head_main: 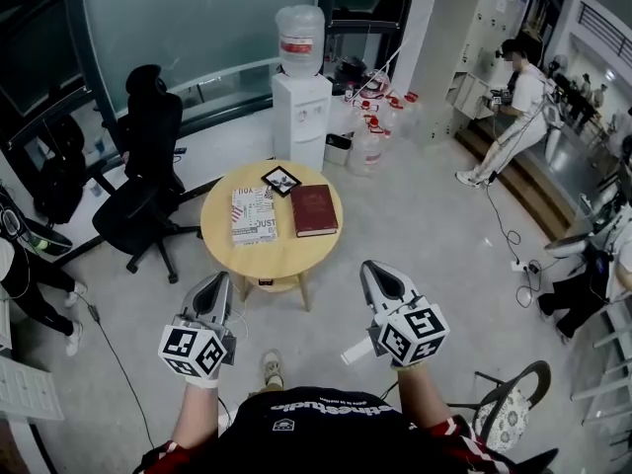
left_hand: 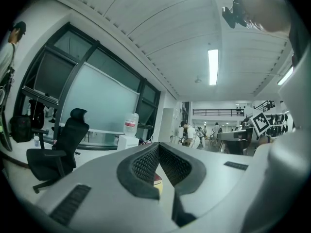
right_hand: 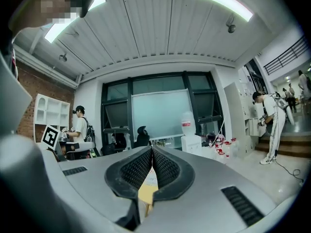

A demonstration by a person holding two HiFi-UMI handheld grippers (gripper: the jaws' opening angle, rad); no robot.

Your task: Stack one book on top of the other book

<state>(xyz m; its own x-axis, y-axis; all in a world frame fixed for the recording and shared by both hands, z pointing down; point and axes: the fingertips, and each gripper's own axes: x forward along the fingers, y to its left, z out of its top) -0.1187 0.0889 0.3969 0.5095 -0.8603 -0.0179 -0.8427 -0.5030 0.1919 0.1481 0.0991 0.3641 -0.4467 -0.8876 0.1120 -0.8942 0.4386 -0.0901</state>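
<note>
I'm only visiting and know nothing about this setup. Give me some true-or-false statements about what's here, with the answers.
1. A red book and a white book lie on the round table. True.
2. The red book is stacked on the white book. False: they lie side by side.
3. The left gripper and right gripper are both shut and empty. True.
4. The black office chair stands right of the table. False: it stands left of it.
5. A water dispenser stands beyond the table. True.

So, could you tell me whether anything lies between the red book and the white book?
Nothing visible does: the red book and white book lie side by side on the round table; the marker card sits behind them.
</note>
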